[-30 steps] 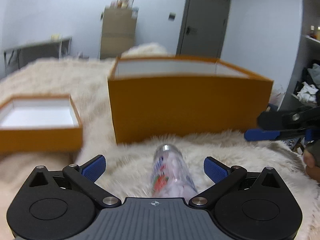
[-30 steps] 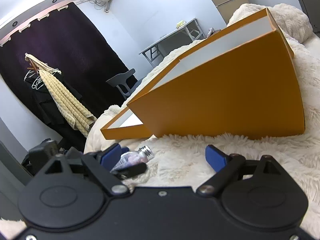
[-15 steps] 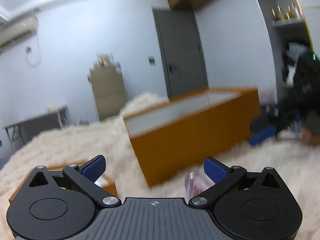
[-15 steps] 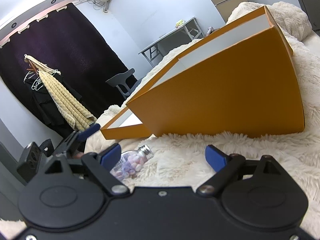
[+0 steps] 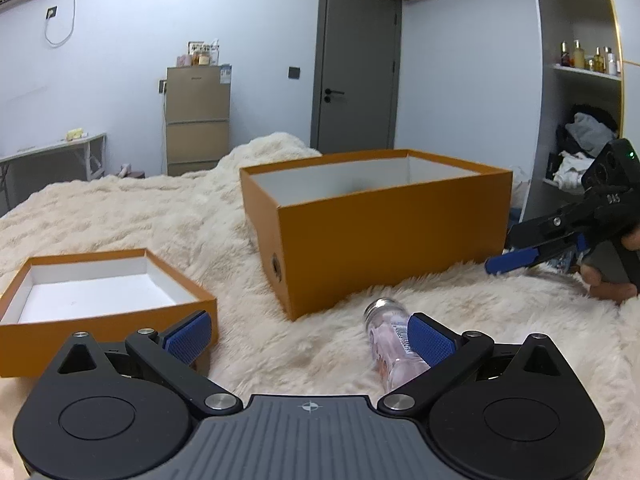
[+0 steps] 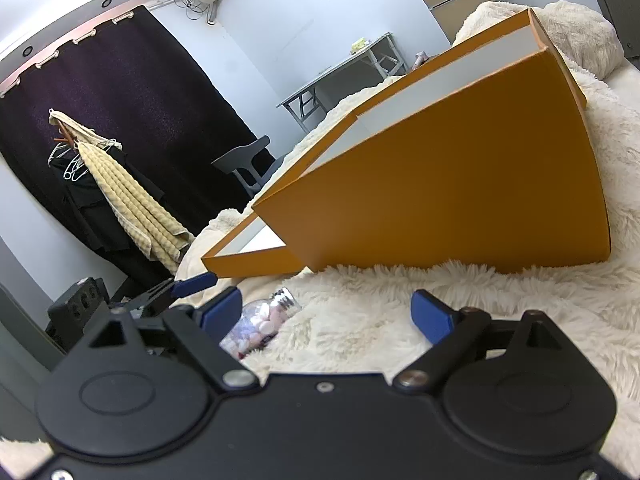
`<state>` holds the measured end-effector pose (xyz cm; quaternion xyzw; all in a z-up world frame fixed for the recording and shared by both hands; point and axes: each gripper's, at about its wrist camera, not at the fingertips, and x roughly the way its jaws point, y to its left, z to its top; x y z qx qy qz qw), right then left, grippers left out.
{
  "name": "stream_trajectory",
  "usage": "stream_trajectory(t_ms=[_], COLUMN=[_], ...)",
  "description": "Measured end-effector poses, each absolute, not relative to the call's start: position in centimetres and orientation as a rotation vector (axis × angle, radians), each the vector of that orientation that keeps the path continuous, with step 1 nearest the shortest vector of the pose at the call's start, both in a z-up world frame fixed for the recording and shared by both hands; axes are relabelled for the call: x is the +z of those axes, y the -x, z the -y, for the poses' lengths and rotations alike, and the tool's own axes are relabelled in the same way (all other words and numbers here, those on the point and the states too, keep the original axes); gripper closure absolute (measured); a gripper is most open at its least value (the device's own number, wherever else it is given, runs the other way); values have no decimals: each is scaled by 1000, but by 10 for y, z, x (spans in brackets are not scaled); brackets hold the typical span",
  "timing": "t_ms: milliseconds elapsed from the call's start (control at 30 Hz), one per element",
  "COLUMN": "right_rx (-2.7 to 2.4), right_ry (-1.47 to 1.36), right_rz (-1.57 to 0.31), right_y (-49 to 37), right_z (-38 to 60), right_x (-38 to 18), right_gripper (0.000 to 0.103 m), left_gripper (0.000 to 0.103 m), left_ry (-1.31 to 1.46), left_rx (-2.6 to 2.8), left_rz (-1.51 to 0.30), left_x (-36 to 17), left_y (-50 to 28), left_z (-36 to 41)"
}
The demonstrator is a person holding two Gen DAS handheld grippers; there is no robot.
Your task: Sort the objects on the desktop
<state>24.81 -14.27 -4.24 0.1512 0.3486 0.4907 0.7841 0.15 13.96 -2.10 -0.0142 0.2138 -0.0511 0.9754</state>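
Observation:
A clear bottle (image 5: 390,342) with a silver cap and pink and white tablets lies on its side on the cream furry blanket; it also shows in the right wrist view (image 6: 260,326). My left gripper (image 5: 308,338) is open and empty, its right finger just in front of the bottle. My right gripper (image 6: 326,314) is open and empty, low over the blanket, with the bottle by its left finger. A tall open orange box (image 5: 384,236) stands behind the bottle. Its shallow orange lid (image 5: 100,320) lies open side up at the left.
The furry blanket (image 5: 312,344) covers the whole surface. The right gripper appears at the right edge of the left wrist view (image 5: 520,258). A cabinet, a grey door and shelves stand beyond. A folding table, a chair and a dark curtain are in the right wrist view.
My left gripper swung up and left, so the bottle went from between its fingers to beside its right finger. The right gripper barely moved.

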Motion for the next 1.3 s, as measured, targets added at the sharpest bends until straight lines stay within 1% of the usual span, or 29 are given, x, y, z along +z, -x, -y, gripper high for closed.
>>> stream_trajectory(t_ms=[467,733,967,1300], right_rx=[1062,1064,1066,1069], right_ry=[-325,-325,-324,-324], right_rz=[-764,-767,-770,-776], right_y=[-247,-249,-249,-251], right_z=[138,141,142,143], right_x=[-43,-43,-44,-45], right_gripper=[12,12,12,12], left_gripper=[0,0,0,0], left_ry=[3,-84,-35,-17], left_rx=[-19,-114,-206,-243], left_rz=[-439,-520,-494,-504], left_x=[-18,-34,-34,-38], left_y=[16,1,1,-1], left_z=[-163,-134,-125,-121])
